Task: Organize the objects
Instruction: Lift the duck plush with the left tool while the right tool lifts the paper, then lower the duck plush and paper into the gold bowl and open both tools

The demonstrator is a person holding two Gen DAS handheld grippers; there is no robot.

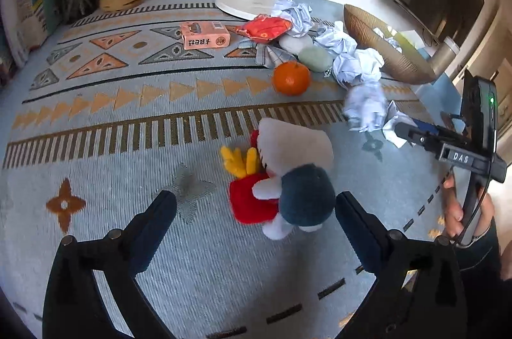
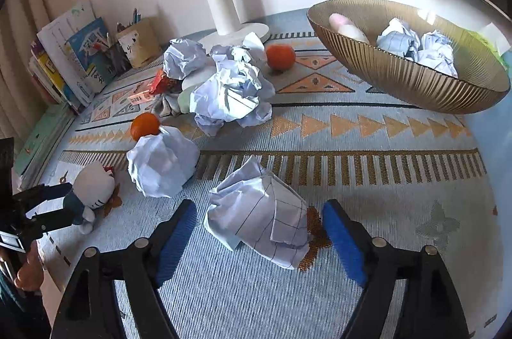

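Plush toy (image 1: pixel 288 175) lies on the patterned cloth (image 1: pixel 128 121), head away, between the spread left gripper (image 1: pixel 256 211) fingers (untouched); crumpled paper (image 2: pixel 259 211) sits between the spread right gripper (image 2: pixel 259 230) fingers.

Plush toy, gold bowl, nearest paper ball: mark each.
plush toy (image 1: pixel 305 195), left wrist view, blue body
gold bowl (image 2: pixel 400 76), right wrist view, ribbed outer wall
paper ball (image 2: pixel 259 211), right wrist view, top

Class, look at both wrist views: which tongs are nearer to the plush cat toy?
Left. The left tongs stand open around the plush cat toy, not pressing it. The right tongs are farther off, open around a crumpled paper ball.
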